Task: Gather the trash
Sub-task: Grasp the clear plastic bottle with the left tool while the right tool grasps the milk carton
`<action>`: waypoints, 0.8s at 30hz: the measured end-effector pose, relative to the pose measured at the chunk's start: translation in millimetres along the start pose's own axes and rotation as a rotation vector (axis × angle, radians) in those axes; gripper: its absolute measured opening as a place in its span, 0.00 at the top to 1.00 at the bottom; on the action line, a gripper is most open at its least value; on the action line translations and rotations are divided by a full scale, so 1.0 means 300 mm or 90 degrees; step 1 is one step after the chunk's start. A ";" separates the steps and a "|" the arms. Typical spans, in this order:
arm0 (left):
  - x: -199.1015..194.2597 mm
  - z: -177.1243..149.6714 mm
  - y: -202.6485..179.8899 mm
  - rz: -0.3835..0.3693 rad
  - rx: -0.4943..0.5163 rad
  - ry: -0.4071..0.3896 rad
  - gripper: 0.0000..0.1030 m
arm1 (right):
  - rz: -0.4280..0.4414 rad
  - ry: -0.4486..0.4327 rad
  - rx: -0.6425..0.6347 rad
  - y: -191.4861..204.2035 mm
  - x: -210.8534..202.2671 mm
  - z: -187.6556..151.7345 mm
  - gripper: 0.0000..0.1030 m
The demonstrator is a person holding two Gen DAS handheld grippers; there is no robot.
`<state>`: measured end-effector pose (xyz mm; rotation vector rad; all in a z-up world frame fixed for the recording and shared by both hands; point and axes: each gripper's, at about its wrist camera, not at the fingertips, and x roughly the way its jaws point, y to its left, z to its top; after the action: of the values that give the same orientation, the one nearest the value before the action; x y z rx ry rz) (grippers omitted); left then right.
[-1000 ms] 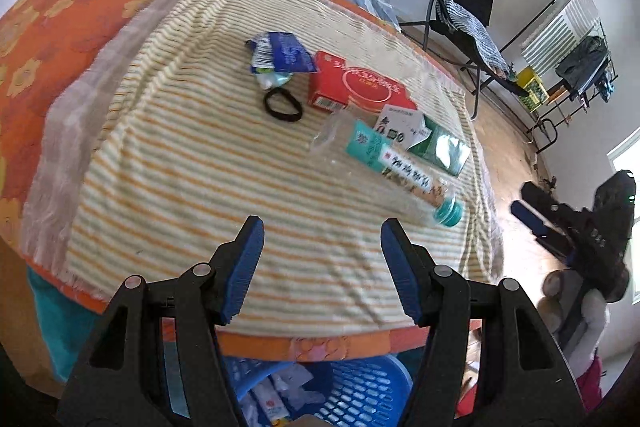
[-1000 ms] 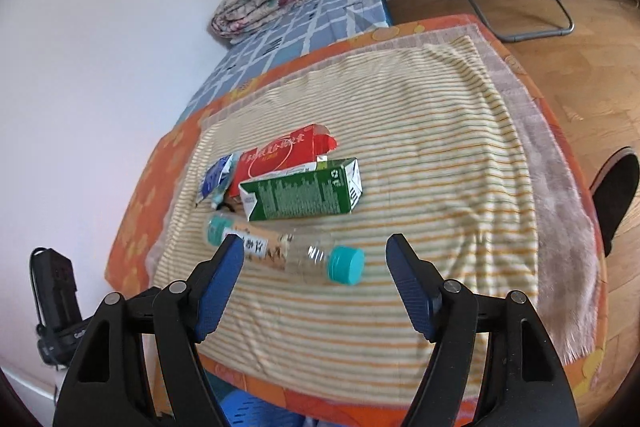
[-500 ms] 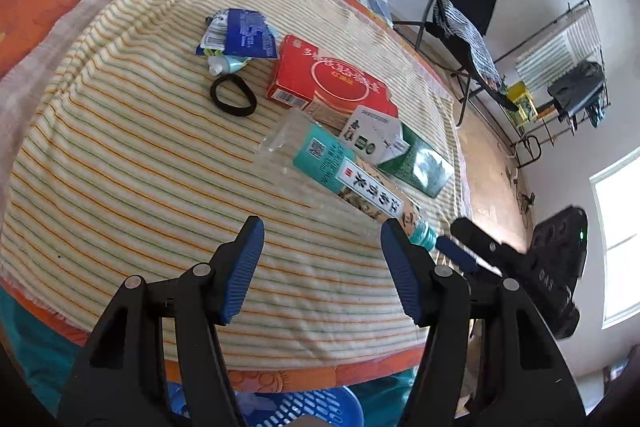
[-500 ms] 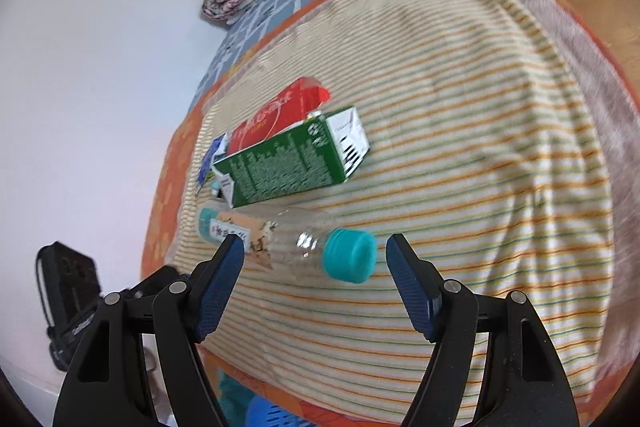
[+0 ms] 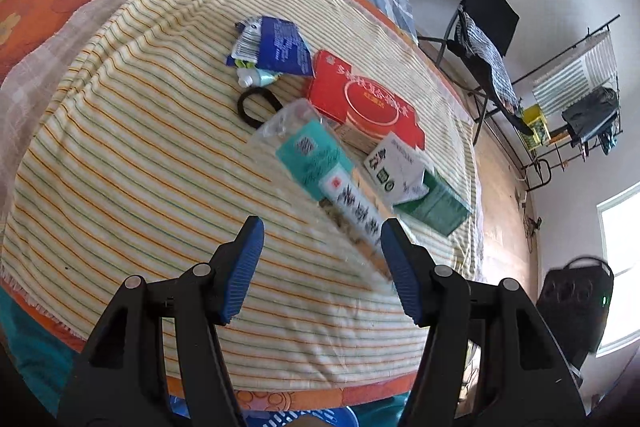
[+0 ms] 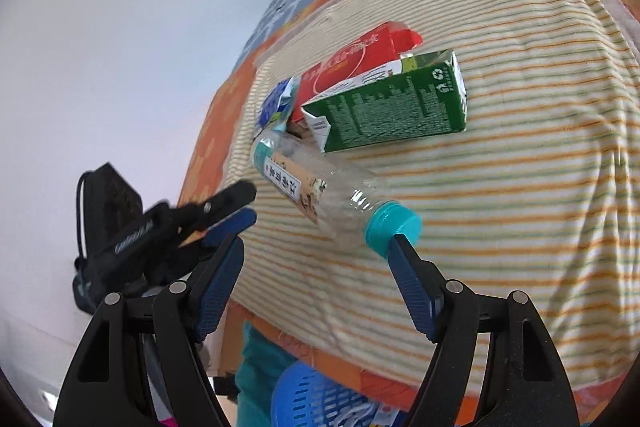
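Both claws (image 5: pixel 322 267) (image 6: pixel 316 283) open, empty | nearer bottle (image 6: pixel 320 195) than before | cap (image 6: pixel 394 227) at right claw

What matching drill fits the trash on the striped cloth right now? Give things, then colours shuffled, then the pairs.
Things:
1. bottle cap
2. carton
3. flat box
4. hair tie

Colours:
A. red
B. black
C. teal
D. green

Pairs: 1-C, 2-D, 3-A, 4-B
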<state>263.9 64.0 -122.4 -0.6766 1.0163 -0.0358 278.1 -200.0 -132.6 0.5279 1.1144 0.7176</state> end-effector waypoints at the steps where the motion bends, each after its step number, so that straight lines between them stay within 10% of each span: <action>1: -0.001 0.008 0.001 0.001 -0.002 -0.003 0.39 | -0.011 -0.010 0.010 -0.002 -0.010 -0.002 0.27; 10: 0.050 0.020 -0.001 0.016 -0.019 0.006 0.30 | -0.099 -0.102 0.161 -0.140 -0.041 0.066 0.27; 16: 0.085 0.018 -0.006 0.025 -0.022 0.017 0.30 | -0.184 -0.147 -0.009 -0.057 -0.063 0.175 0.27; 24: 0.150 0.036 -0.051 0.087 -0.023 0.011 0.21 | -0.185 -0.051 -0.104 -0.017 0.059 0.315 0.27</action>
<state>301.2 42.5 -145.3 -0.6383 1.0794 0.0970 372.1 -193.1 -113.1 0.2471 1.0218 0.5235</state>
